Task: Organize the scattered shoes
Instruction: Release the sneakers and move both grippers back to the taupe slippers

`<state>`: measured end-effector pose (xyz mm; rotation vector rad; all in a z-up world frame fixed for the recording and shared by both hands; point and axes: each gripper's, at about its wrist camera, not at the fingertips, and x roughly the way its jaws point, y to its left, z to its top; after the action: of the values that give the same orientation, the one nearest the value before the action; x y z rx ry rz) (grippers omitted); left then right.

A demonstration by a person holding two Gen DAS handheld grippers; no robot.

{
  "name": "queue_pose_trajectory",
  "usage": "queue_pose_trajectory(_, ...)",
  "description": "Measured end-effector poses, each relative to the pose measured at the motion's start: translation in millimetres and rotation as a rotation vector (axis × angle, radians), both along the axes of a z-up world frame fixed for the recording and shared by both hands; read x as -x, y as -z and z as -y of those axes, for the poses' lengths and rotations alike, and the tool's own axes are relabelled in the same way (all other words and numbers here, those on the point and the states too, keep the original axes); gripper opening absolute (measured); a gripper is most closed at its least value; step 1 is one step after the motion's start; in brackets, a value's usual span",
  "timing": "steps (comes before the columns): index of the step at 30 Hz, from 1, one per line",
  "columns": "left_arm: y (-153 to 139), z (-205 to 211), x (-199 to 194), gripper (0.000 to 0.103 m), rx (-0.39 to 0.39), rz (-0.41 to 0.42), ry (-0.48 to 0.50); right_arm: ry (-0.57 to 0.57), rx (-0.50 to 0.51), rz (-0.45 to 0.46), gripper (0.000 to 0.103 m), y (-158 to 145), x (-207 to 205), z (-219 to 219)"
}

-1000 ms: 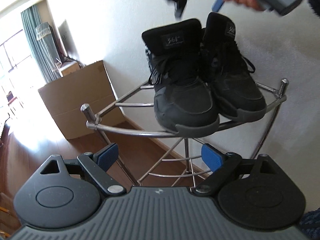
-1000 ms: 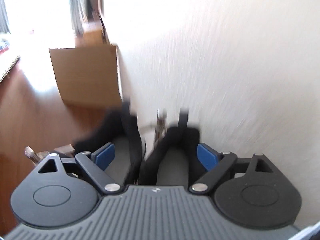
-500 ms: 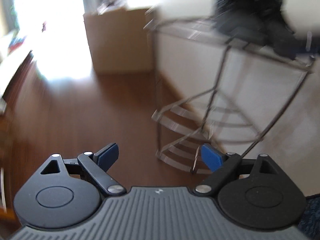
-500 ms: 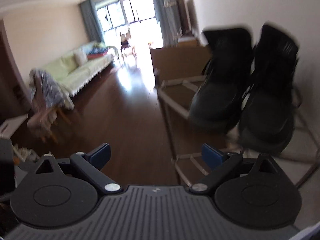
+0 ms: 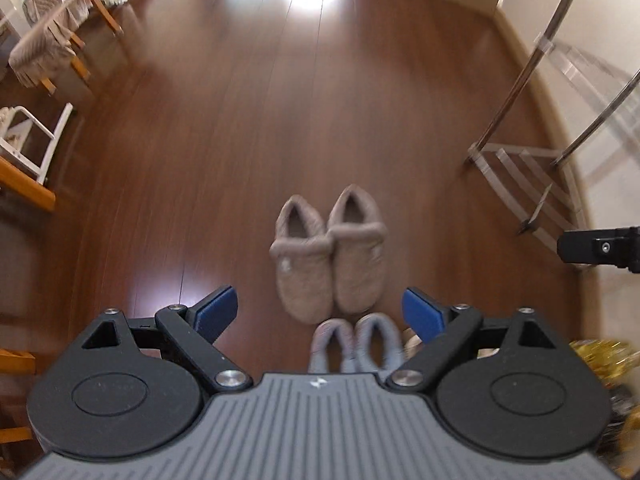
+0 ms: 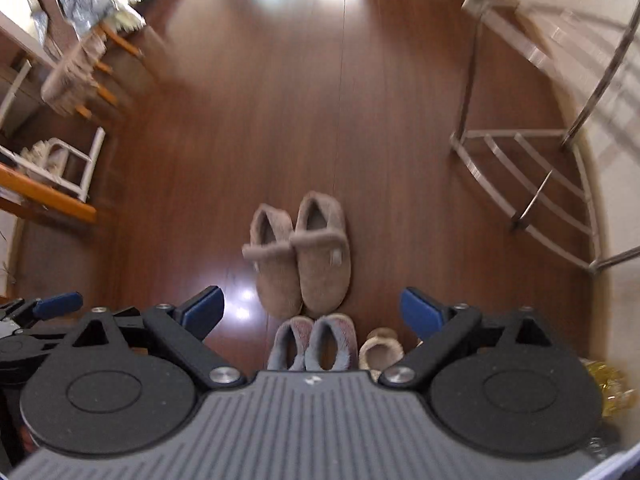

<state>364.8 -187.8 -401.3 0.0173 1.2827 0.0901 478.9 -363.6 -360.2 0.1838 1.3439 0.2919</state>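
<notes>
A pair of fuzzy beige-brown slippers (image 5: 328, 252) lies side by side on the wooden floor, also in the right wrist view (image 6: 300, 252). Behind them, closer to me, is a pair of small grey slippers (image 5: 354, 344) (image 6: 314, 342), with a cream slipper (image 6: 378, 350) beside them. My left gripper (image 5: 320, 312) is open and empty above the floor, short of the beige pair. My right gripper (image 6: 312, 306) is open and empty, also above the slippers. The left gripper's blue finger (image 6: 60, 304) shows at the right wrist view's left edge.
A chrome corner shoe rack (image 5: 532, 184) (image 6: 532, 176) stands at the right by the white wall. A chair draped with cloth (image 5: 44, 40) (image 6: 76, 48) and a white stool (image 5: 32, 136) are at the left. Something golden (image 5: 600, 356) lies at the lower right.
Both grippers have swung down from the black shoes on the rack's top shelf to face the floor and the slippers. Both stay open and empty.
</notes>
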Motion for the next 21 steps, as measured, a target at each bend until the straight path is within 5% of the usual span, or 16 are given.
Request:
queue_pose_trajectory(8, 157.4, -41.4, -6.9, 0.091, -0.004, -0.015, 0.024, -0.144, 0.043, 0.014, 0.070, 175.3, 3.4, -74.2)
queue_pose_trajectory(10, 184.9, -48.4, -12.2, 0.091, -0.021, -0.011, 0.038, -0.209, 0.056, 0.059, 0.041, 214.5, -6.4, -96.2)
queue_pose_trajectory(12, 211.7, -57.2, -18.3, 0.091, -0.024, -0.001, 0.041, -0.259, 0.087, 0.106, 0.024, 247.0, -24.1, -113.2)
queue_pose_trajectory(17, 255.8, -70.0, -27.0, 0.091, -0.009, 0.000, 0.014, -0.282, 0.112, 0.186, 0.027, 307.1, -72.3, -143.7)
queue_pose_trajectory(19, 270.8, -70.1, -26.2, 0.091, -0.010, -0.006, 0.009, -0.270, 0.064, 0.112, 0.049, 331.1, -92.0, -154.7)
queue_pose_trajectory(21, 274.4, -67.6, -24.9, 0.091, -0.006, -0.010, 0.012, -0.311, 0.047, 0.058, 0.054, 350.0, -98.6, -163.0)
